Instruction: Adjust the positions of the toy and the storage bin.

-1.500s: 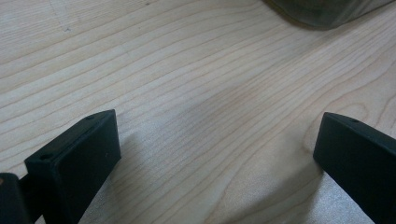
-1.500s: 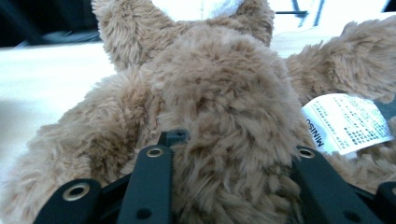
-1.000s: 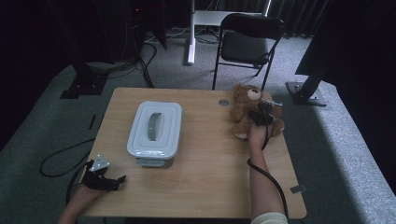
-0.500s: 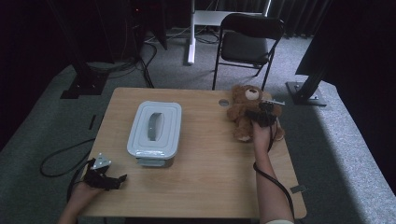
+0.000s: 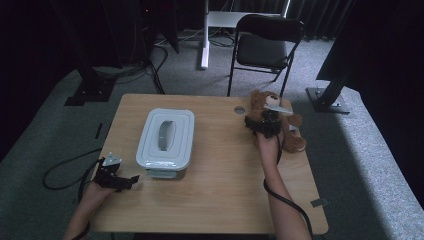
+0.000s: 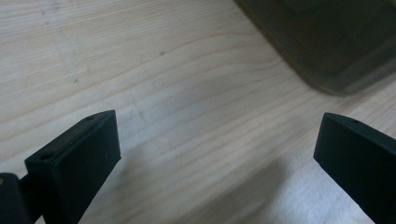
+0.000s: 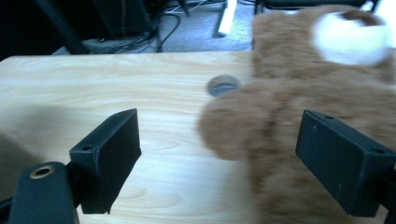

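A: What's hard to make out up close?

B: In the right gripper view the fuzzy brown teddy bear [image 7: 299, 107] is blurred and cut off at the right edge. The left gripper view catches just a shadowed corner of the grey lidded plastic box [image 6: 327, 42].

A: And the grippers?

B: The right gripper [image 5: 263, 123] has just been opening; its jaws stand wide apart, the bear's arm between them but unpressed. The left gripper [image 5: 118, 176] also gapes, over bare wood just beside the box.

A: The bear itself?

B: At the far right of the pale wooden table [image 5: 220, 195]. Beyond lie grey carpet, a black folding chair [image 5: 265, 45] and dark curtains.
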The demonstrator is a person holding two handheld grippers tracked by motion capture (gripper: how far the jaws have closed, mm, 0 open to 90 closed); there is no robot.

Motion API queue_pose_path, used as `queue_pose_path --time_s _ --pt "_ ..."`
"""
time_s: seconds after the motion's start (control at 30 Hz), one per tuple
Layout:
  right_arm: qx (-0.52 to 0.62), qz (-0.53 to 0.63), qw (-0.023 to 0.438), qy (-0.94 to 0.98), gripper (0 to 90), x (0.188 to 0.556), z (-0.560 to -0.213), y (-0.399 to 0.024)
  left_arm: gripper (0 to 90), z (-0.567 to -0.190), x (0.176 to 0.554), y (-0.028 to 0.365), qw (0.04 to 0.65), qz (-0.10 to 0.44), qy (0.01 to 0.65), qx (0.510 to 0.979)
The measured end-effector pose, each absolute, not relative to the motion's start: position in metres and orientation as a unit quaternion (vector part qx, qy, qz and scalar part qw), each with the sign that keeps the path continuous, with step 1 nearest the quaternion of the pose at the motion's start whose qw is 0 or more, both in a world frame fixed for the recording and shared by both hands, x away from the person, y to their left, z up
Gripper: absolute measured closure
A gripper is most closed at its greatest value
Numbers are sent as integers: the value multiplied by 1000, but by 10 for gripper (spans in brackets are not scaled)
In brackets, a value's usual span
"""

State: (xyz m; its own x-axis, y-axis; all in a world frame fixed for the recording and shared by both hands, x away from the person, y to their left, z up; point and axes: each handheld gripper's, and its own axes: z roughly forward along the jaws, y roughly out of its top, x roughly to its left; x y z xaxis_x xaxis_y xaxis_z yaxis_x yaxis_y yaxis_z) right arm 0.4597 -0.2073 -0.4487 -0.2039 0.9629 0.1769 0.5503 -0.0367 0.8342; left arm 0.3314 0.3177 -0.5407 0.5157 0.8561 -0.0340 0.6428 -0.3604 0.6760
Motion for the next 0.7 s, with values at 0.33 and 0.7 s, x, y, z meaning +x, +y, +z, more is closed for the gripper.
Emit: queue_pose_path --time_s 0.33,0.7 --pt "542 426 210 694 128 455 -480 -133 12 -527 359 315 343 165 447 810" --pt "511 429 166 726 128 454 -502 -87 12 -522 380 319 358 162 450 802"
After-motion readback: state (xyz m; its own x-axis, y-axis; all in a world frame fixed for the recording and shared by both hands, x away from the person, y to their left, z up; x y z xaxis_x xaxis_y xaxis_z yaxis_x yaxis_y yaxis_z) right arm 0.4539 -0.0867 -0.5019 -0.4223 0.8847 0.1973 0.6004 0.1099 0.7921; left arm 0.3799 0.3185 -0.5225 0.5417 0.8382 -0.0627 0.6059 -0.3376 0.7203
